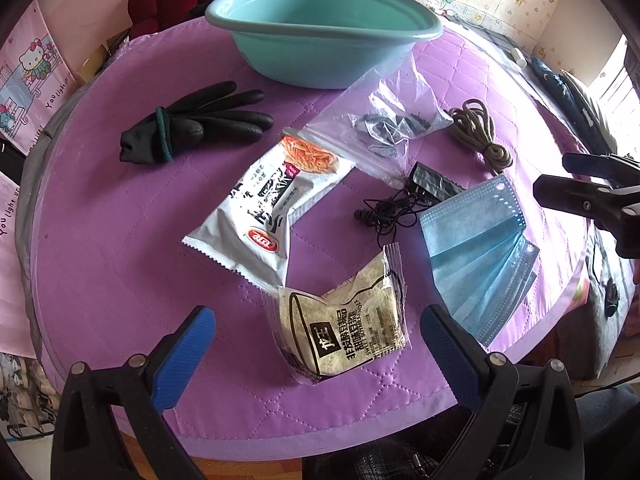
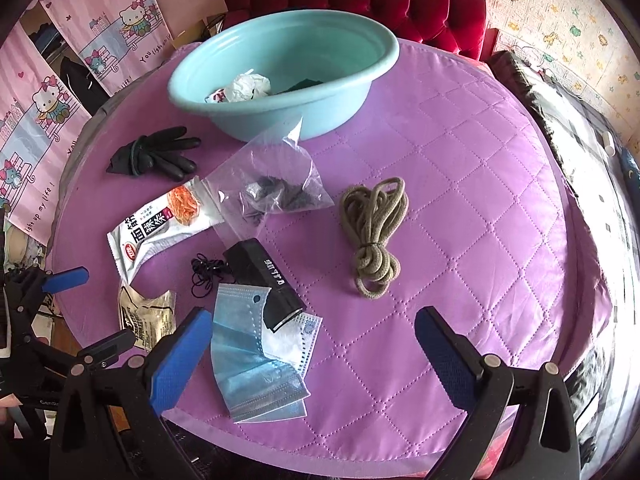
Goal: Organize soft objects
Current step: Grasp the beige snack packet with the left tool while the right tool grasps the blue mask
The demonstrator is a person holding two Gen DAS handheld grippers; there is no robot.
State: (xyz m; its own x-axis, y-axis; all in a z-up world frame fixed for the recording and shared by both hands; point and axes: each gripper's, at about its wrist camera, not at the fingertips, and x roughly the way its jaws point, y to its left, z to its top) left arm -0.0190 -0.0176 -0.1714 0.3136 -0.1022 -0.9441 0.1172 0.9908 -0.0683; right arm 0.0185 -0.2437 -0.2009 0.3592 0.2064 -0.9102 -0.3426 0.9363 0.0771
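Nearest my left gripper (image 1: pixel 318 350): clear crinkled sachet of pale soy-milk powder with a black label (image 1: pixel 344 328), lying right between the blue pads, jaws spread wide, nothing held. Its long axis runs roughly along the line between the two pads, slightly skewed, so I judge a small wrist turn is needed before closing across the short side.

Left to right on the purple quilted table cover (image 1: pixel 120 240): black knit gloves bundled with a green band (image 1: pixel 192 124) at far left; white noodle-snack packet with an orange picture (image 1: pixel 272 204) mid-table, one corner overlapping the sachet; clear zip bag holding dark bits (image 1: pixel 384 120); black tangled earphones (image 1: pixel 384 216) beside a black rectangular device (image 1: pixel 434 186); blue pleated face masks (image 1: pixel 476 248); grey-brown coiled rope (image 1: pixel 478 132) furthest right.

Teal plastic basin (image 1: pixel 320 28) sits at the far edge, well apart from the sachet. From the right wrist view it already holds a crumpled white wrapper (image 2: pixel 248 84) and something dark.

Right gripper (image 2: pixel 312 348) is also spread open and empty, hovering over the near table edge with the masks just beside its left pad. Rope lies ahead of it, long axis pointing roughly away from the claw.

My call: left is nearer the sachet, right nearer the masks.
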